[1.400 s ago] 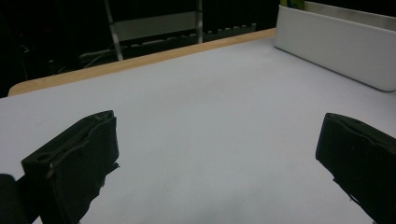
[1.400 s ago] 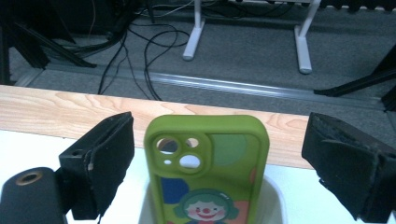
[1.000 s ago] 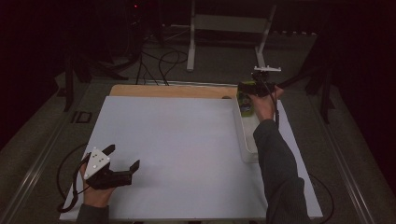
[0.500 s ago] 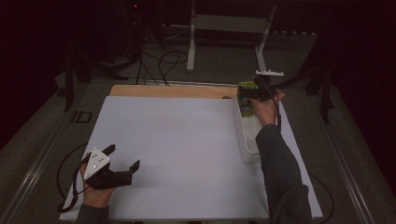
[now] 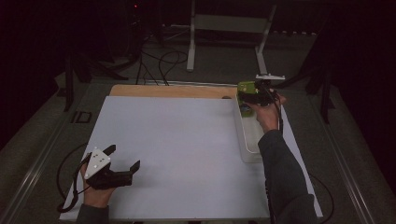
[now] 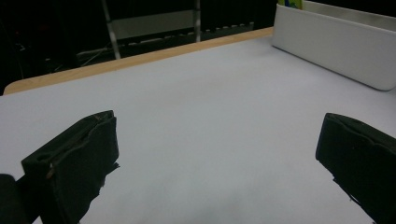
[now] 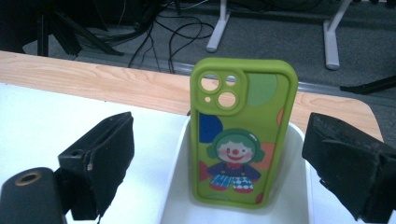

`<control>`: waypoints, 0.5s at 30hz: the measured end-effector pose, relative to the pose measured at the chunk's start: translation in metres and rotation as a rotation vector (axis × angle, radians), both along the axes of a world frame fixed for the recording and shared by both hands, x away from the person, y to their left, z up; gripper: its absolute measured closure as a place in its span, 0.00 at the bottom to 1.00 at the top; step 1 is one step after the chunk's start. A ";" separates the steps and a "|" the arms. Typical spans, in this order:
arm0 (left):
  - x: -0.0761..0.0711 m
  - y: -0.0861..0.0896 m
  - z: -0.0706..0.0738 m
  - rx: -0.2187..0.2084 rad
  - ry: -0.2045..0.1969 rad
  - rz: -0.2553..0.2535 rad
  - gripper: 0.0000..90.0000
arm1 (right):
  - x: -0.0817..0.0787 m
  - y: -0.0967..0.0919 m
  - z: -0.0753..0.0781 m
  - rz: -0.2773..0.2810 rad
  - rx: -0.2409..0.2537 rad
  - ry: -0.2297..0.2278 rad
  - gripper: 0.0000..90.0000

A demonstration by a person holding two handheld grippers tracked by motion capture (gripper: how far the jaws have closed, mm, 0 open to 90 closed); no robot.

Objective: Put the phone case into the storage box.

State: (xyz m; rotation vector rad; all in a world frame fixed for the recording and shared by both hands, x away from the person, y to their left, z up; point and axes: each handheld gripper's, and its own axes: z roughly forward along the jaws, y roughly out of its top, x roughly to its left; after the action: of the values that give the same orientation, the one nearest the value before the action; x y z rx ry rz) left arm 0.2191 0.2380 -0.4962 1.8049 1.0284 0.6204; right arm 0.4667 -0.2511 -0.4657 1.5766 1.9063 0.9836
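Right gripper view: my right gripper (image 7: pixel 219 163) is open, jaws flanking upright green phone case (image 7: pixel 243 135) in white tray (image 7: pixel 180 196); left gripper (image 5: pixel 122 158) open.

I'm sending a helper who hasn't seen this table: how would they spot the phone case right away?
Start at the white table and go to the long white tray by its right edge. At the tray's far end, the phone case stands upright against the end wall, in front of the open right gripper. It is bright green with a clown picture, the one colourful thing there.
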 end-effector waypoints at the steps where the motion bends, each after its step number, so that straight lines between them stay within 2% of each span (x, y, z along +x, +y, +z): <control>1: 0.000 0.000 0.000 0.000 0.000 0.000 0.00 | -0.001 0.000 0.000 0.003 0.003 0.001 0.10; 15: 0.001 -0.001 -0.002 0.006 0.010 -0.006 0.00 | -0.024 -0.006 0.001 0.021 0.019 -0.032 0.11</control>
State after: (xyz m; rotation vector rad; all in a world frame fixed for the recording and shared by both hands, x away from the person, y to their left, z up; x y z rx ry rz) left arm 0.2206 0.2370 -0.4977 1.8176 1.0285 0.6124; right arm 0.4431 -0.2576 -0.4651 1.5450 1.9004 1.0328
